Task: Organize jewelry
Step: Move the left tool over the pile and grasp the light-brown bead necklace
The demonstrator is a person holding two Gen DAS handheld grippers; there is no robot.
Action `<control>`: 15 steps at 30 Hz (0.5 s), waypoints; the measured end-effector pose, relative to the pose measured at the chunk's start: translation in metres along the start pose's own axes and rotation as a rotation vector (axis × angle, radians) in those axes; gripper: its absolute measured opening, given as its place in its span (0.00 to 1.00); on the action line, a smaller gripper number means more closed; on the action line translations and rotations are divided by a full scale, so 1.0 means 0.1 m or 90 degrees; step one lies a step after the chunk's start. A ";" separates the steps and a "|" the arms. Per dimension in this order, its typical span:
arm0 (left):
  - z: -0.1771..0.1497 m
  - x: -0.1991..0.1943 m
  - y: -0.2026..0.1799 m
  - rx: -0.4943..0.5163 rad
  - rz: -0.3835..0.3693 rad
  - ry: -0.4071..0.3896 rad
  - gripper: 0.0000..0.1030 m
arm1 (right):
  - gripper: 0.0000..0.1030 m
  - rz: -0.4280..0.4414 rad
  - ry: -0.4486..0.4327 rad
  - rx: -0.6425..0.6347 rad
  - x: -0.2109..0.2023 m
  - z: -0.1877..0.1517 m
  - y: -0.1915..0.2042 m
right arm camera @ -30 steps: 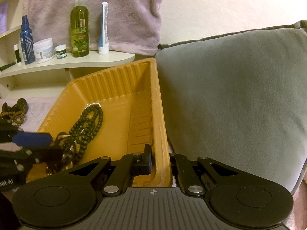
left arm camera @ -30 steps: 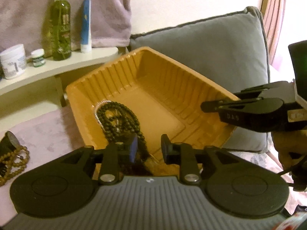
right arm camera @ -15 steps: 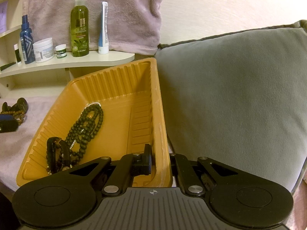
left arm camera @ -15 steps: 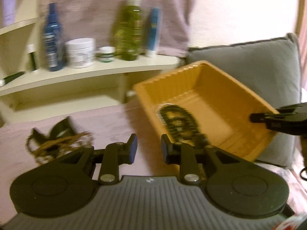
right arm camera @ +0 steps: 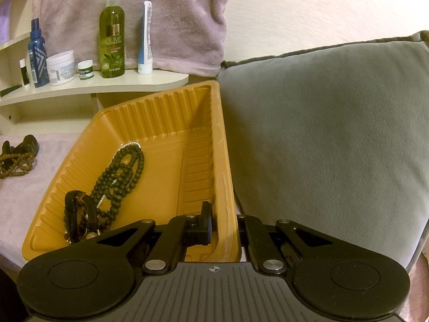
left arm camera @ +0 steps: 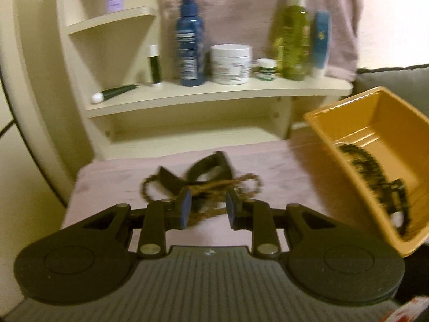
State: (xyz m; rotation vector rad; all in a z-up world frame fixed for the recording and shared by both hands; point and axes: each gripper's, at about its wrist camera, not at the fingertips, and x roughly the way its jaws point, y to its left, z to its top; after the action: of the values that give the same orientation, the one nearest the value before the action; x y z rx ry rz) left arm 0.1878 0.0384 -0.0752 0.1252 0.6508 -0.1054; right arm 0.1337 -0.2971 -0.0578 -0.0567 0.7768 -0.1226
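Ribbed orange plastic tray [right arm camera: 166,123], tilted, its right wall clamped between the fingers of the right gripper [right arm camera: 224,225]. Inside the tray: a dark green beaded necklace [right arm camera: 120,177] along the floor and a black strap-like piece [right arm camera: 77,212] at the near left corner. Left of the tray, on the pink cloth [left arm camera: 112,177], lie a tan beaded strand [left arm camera: 203,187] and a dark strap [left arm camera: 206,163]; the left gripper [left arm camera: 207,206] hovers over them, jaws moderately apart and empty. Behind the tray, on the cream shelf [right arm camera: 161,80], a green spray bottle [right arm camera: 112,35] reads "OLIVE"; other labels are illegible. Right of the tray: a grey cushion [right arm camera: 335,134].
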 end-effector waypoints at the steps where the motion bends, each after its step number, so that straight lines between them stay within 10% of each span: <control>1: -0.01 0.02 0.04 0.010 0.010 0.003 0.26 | 0.05 0.000 0.001 -0.001 0.00 0.00 0.00; 15: -0.12 0.47 0.36 0.076 0.056 0.062 0.27 | 0.06 -0.006 0.008 -0.006 0.04 0.01 -0.01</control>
State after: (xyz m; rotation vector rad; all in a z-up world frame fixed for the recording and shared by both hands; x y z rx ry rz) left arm 0.2225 0.0733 -0.1102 0.2746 0.7345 -0.0536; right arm 0.1372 -0.2984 -0.0593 -0.0686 0.7903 -0.1280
